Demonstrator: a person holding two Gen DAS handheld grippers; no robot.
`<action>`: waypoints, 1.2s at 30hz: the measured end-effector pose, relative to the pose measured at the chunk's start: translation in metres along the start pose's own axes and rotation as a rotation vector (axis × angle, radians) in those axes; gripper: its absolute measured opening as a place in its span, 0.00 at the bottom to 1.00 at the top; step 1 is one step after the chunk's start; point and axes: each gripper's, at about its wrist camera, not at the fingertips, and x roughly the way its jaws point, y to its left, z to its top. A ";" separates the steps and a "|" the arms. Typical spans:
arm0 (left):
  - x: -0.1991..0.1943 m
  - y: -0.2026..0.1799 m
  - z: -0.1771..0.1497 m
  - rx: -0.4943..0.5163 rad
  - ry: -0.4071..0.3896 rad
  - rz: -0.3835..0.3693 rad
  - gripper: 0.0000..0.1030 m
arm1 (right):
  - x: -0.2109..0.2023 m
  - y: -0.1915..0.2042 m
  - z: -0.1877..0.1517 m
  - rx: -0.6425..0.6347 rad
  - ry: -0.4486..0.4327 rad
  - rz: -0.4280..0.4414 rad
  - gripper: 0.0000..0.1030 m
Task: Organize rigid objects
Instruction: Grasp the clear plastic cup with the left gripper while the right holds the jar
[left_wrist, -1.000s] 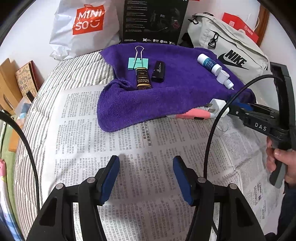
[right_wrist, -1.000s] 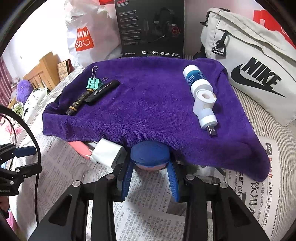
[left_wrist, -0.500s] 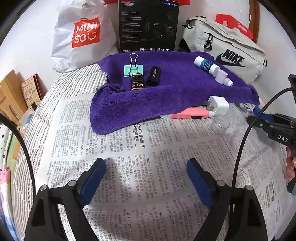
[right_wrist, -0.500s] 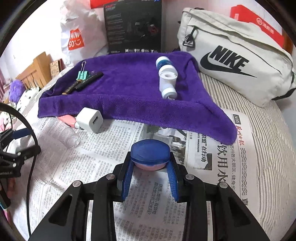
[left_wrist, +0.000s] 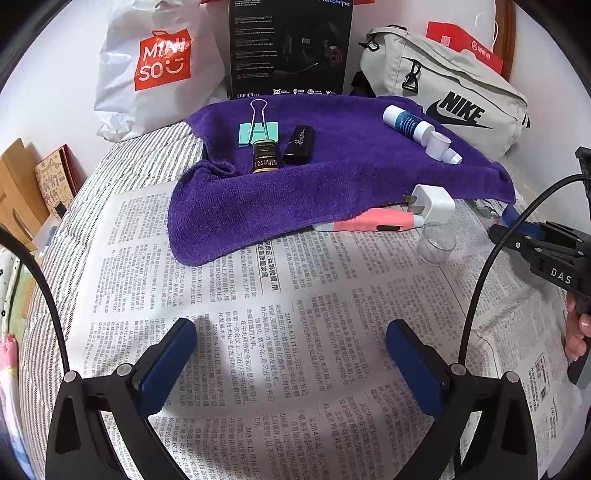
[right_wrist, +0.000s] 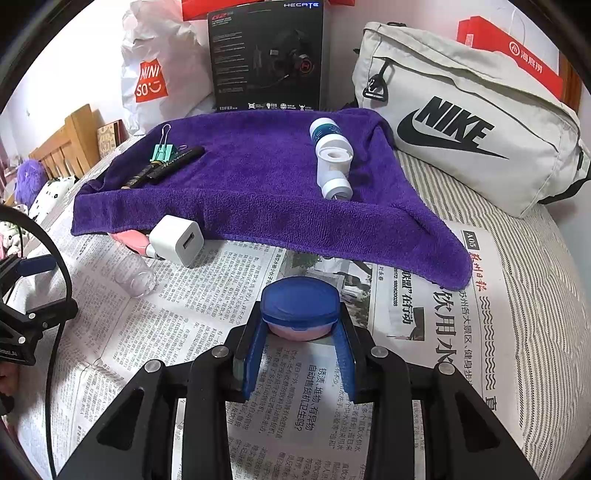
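My right gripper (right_wrist: 300, 325) is shut on a small round jar with a blue lid (right_wrist: 299, 301) and holds it above the newspaper, in front of the purple towel (right_wrist: 258, 192). My left gripper (left_wrist: 291, 354) is open and empty over the newspaper. On the towel lie a green binder clip (left_wrist: 258, 131), a black-and-gold tube (left_wrist: 265, 158), a black case (left_wrist: 300, 144) and a white-and-blue bottle (left_wrist: 406, 123) with white caps (left_wrist: 437, 144). At the towel's front edge lie a white charger (left_wrist: 432, 205), a pink tool (left_wrist: 373, 223) and a clear cup (left_wrist: 436, 245).
Newspaper (left_wrist: 295, 295) covers a striped bed. At the back stand a Miniso bag (left_wrist: 159, 62), a black headset box (left_wrist: 290, 48) and a Nike bag (left_wrist: 450, 99). Wooden items (left_wrist: 22, 192) sit at the left edge.
My right gripper has drawn back from the towel's edge with the jar in it. My left gripper has opened wide and pulled back and up.
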 end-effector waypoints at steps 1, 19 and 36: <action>0.000 -0.001 0.000 0.003 0.000 0.001 0.99 | 0.000 0.000 0.000 0.002 0.000 0.003 0.34; -0.007 -0.064 0.034 0.129 -0.023 -0.121 0.77 | -0.043 -0.046 -0.028 0.062 0.018 0.026 0.33; 0.021 -0.091 0.047 0.195 0.024 -0.146 0.25 | -0.040 -0.058 -0.038 0.076 0.041 0.029 0.33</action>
